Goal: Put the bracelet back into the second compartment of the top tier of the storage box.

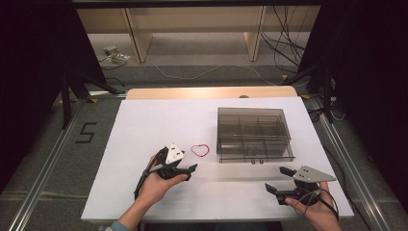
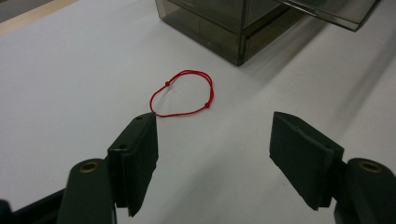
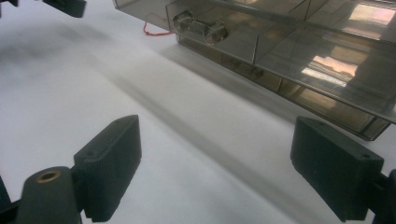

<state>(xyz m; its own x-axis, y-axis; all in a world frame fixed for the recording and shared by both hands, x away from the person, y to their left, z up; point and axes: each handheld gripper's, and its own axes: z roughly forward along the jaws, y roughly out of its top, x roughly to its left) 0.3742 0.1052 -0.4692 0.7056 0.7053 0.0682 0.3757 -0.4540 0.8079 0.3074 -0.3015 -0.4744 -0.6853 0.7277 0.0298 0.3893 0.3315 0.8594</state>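
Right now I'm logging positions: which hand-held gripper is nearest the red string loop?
The left hand-held gripper: its open jaws sit just short of the red string loop; the right hand-held gripper is farther off.

Red string loop [image 3: 154, 31] mostly hidden behind smoky compartment box [image 3: 280, 51].

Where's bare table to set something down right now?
The white tabletop is bare left of the red string loop and smoky plastic compartment box, and along the near edge between the left gripper and right gripper. Crowded: right half.

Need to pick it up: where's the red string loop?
The red string loop lies flat on the white table, between the left tongs and the smoked plastic box.
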